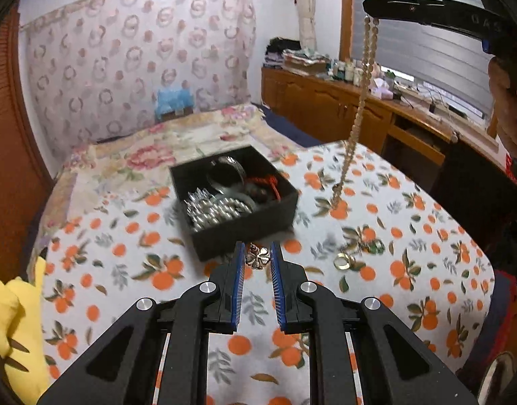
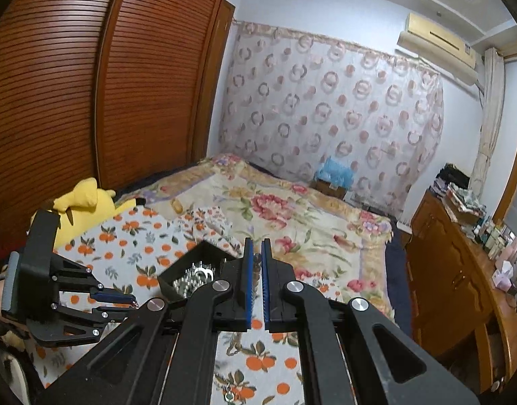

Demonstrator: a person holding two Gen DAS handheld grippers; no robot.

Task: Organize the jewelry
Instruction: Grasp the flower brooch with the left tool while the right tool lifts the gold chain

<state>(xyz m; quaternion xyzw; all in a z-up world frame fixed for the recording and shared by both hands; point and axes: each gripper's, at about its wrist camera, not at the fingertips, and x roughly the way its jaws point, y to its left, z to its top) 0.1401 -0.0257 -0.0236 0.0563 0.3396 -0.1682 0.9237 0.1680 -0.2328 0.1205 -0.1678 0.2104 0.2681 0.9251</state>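
Left wrist view: left gripper (image 1: 257,257) pinches a flower charm (image 1: 257,256) near the black box (image 1: 236,199); right gripper (image 1: 371,17) clamps a bead necklace (image 1: 358,114). Lower both slowly into the box.

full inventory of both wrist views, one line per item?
black box: 1, black, on orange-print cloth, holds silver beads, a red cord and round pieces
bead necklace: 1, beige, hanging from right tool, lower end on the cloth
flower charm: 1, silver, between left tool's fingers
ring: 1, gold, on cloth right of the charm
orange-print cloth: 1, white and orange, over the bed
plush toy: 1, yellow, bed's left edge
left tool: shut on charm
right tool: shut on necklace
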